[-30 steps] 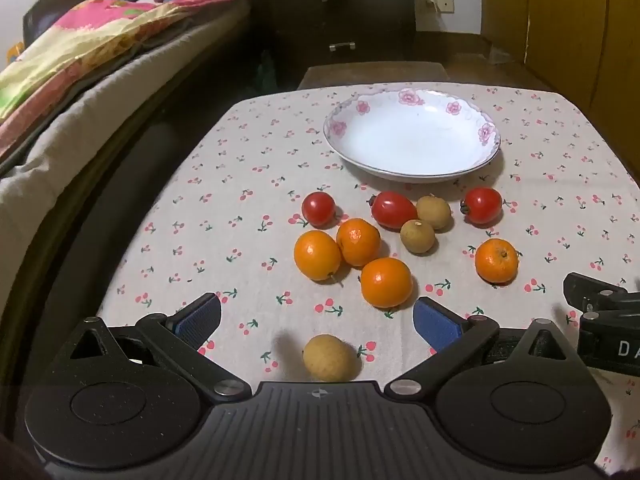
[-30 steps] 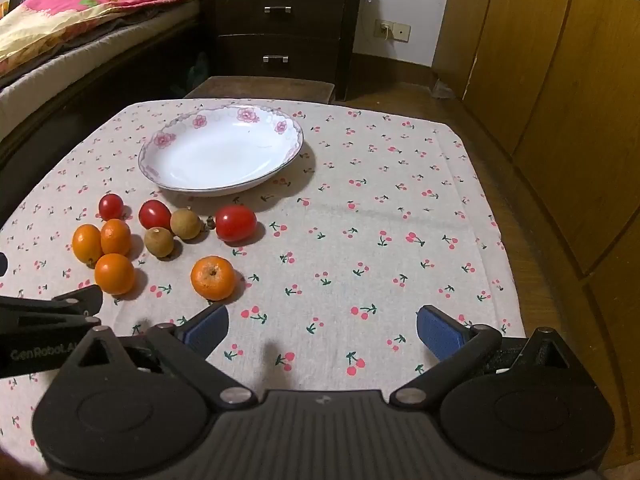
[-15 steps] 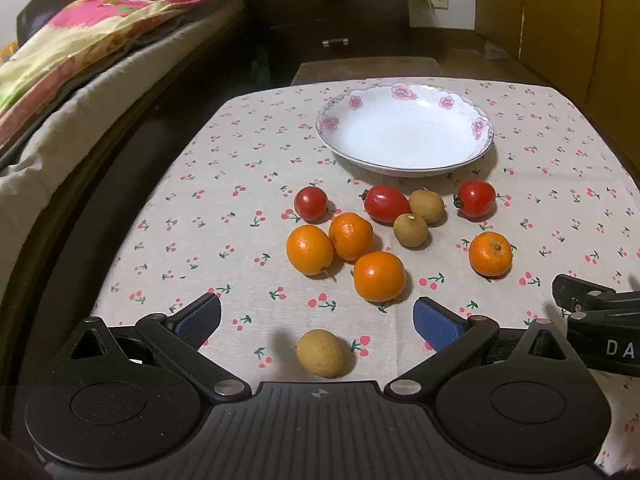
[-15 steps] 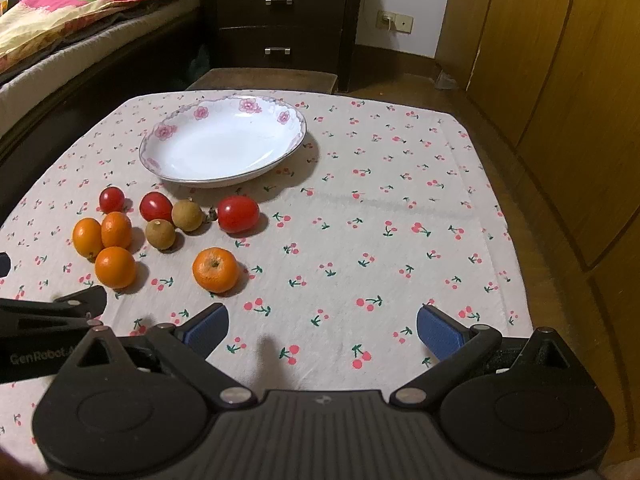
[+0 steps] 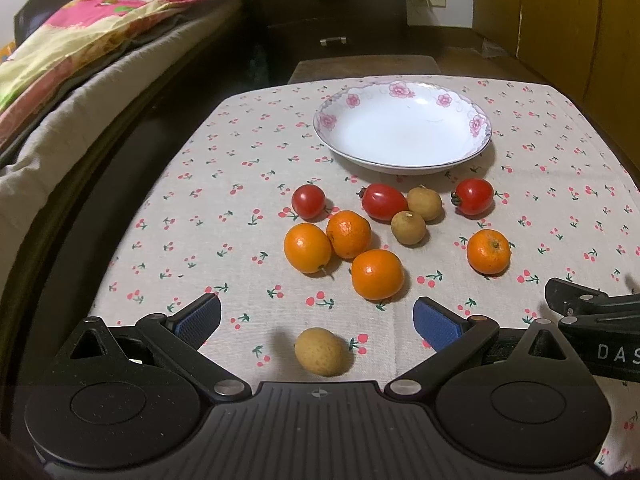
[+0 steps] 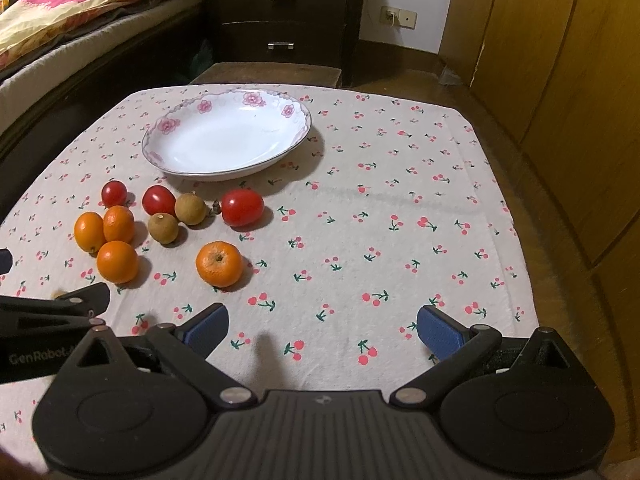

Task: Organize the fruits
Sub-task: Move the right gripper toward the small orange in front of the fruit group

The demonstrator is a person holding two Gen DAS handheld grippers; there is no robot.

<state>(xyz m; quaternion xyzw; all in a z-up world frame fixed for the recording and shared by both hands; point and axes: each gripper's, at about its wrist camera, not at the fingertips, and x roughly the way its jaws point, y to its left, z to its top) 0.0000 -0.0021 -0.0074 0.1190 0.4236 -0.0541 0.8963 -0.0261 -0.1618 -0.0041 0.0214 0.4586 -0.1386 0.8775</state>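
A white flowered plate (image 5: 478, 124) (image 6: 298, 112) stands empty at the back of the cherry-print tablecloth. In front of it lie three red tomatoes (image 5: 384, 201), several oranges (image 5: 377, 274) (image 6: 219, 263) and two brown longans (image 5: 408, 227) (image 6: 163, 228). A third longan (image 5: 324, 351) lies apart, just below the gap of my left gripper (image 5: 316, 318), which is open and holds nothing. My right gripper (image 6: 322, 328) is open too, over bare cloth to the right of the fruit.
A bed (image 5: 100, 52) with a colourful blanket runs along the left. A dark drawer chest (image 6: 280, 20) and a low stool (image 5: 364, 66) stand behind the table. Wooden cabinet doors (image 6: 560, 60) line the right. The cloth's right half (image 6: 420, 220) holds no objects.
Both grippers have drawn back and risen a little, so the fruit and plate sit slightly lower and nearer the centre of view. Nothing on the table has moved.
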